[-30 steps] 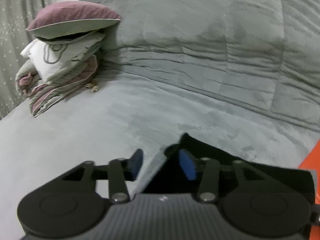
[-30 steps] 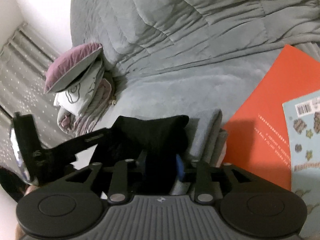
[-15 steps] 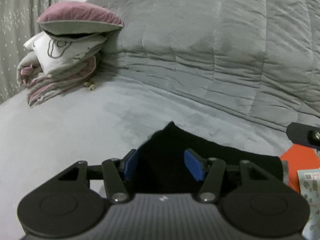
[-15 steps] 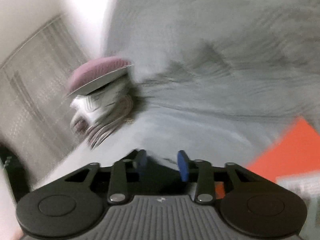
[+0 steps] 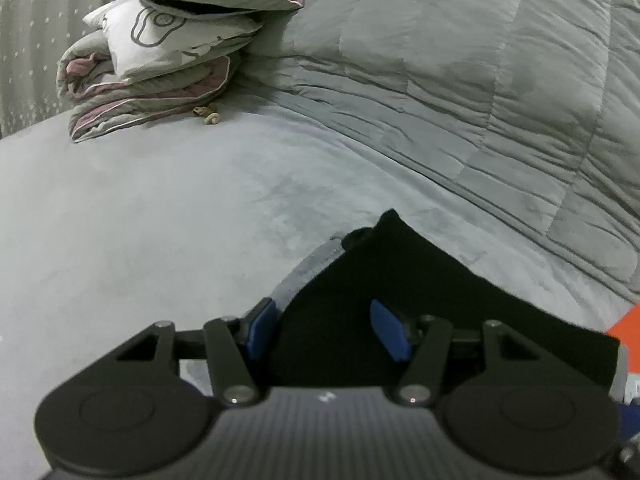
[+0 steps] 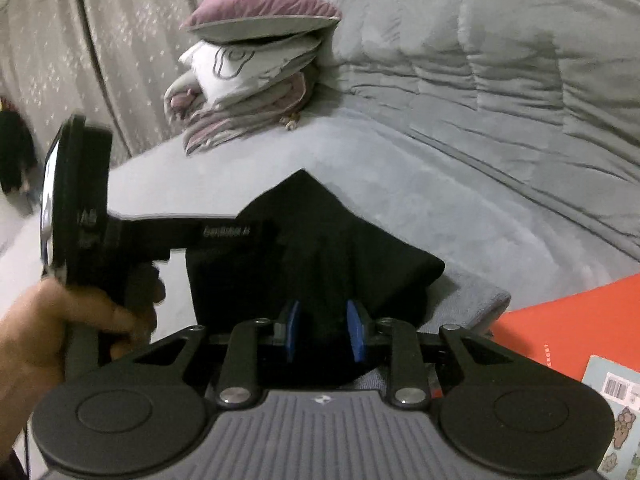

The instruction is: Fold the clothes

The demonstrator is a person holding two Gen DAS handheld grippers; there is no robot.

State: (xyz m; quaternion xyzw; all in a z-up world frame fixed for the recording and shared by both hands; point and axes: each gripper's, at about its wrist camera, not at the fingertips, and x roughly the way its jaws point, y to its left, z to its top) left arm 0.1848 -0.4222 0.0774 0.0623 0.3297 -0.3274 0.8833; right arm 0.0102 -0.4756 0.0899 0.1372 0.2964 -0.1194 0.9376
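A black garment (image 5: 420,280) lies on the grey bed with one corner pointing away, on top of a folded grey garment (image 5: 308,276). My left gripper (image 5: 325,334) hovers low over its near edge, open, with black cloth between the blue pads but not pinched. In the right wrist view the same black garment (image 6: 320,232) bunches into a ridge that runs into my right gripper (image 6: 325,336). Its jaws are closing and the pads press on that fold. A hand (image 6: 48,328) holds the left tool's black frame (image 6: 132,236) at the left.
A pile of pillows and folded bedding (image 5: 172,52) sits at the far left by a curtain (image 6: 60,40). A bulky grey quilt (image 5: 480,80) rises behind. An orange book (image 6: 568,328) and a barcode booklet (image 6: 612,392) lie at the right.
My left gripper has sunk and come over the black garment, which now sits between its pads. The right gripper has rolled upright and its pads have narrowed on the black fold.
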